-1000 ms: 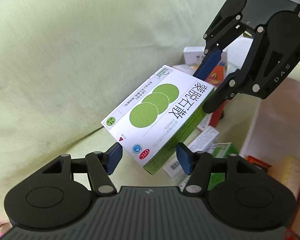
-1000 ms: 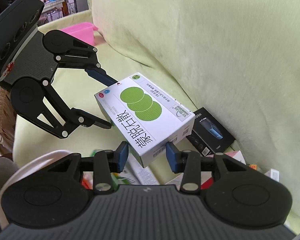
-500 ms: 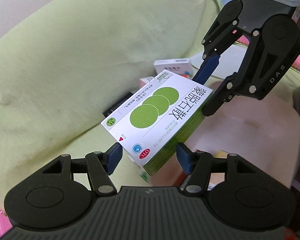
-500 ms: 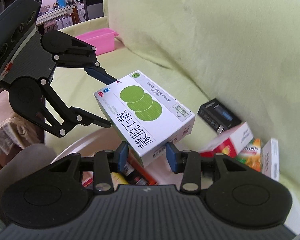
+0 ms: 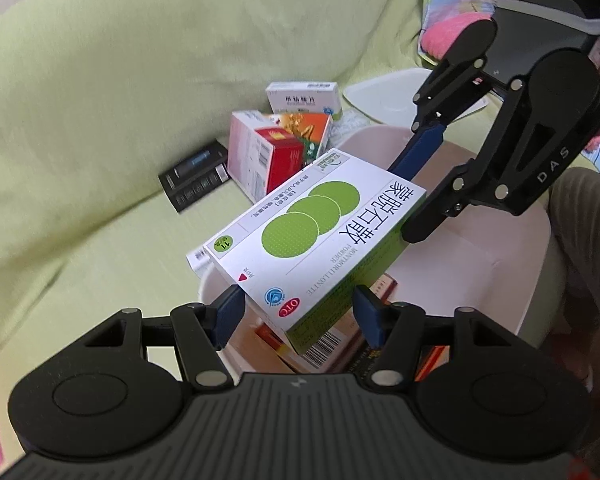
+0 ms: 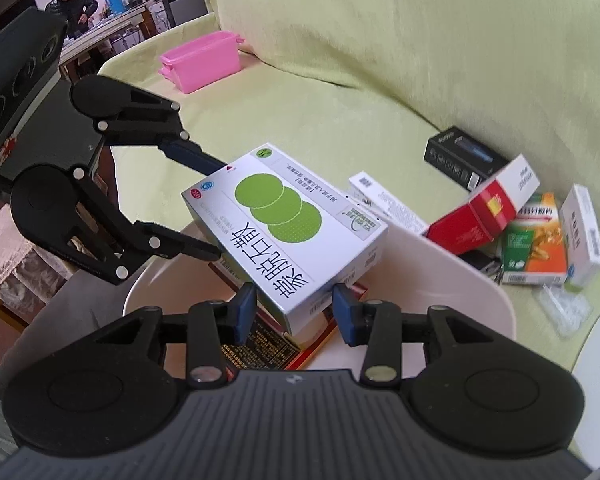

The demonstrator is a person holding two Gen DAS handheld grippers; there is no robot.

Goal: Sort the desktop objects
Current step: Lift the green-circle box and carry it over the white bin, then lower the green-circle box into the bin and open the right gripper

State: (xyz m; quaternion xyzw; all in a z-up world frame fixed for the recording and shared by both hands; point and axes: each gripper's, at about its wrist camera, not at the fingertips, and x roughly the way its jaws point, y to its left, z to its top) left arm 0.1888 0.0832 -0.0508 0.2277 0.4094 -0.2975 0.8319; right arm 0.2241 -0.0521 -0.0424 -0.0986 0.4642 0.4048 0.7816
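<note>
Left wrist view: both the left tongs (image 5: 298,314) and right tongs (image 6: 294,312) clamp the white-and-green cardboard medicine box (image 5: 312,236), which has travelled from above the green sofa to hang over the pale plastic bin (image 5: 512,280), probably awaiting release inside.

The green-and-white medicine box (image 5: 308,240) between both sets of jaws covers most of the boxes lying in the pale tub (image 6: 440,280) under it; their labels cannot be read. Beyond the jaws, the heap of cartons (image 6: 512,224) is blurred, the small print illegible
</note>
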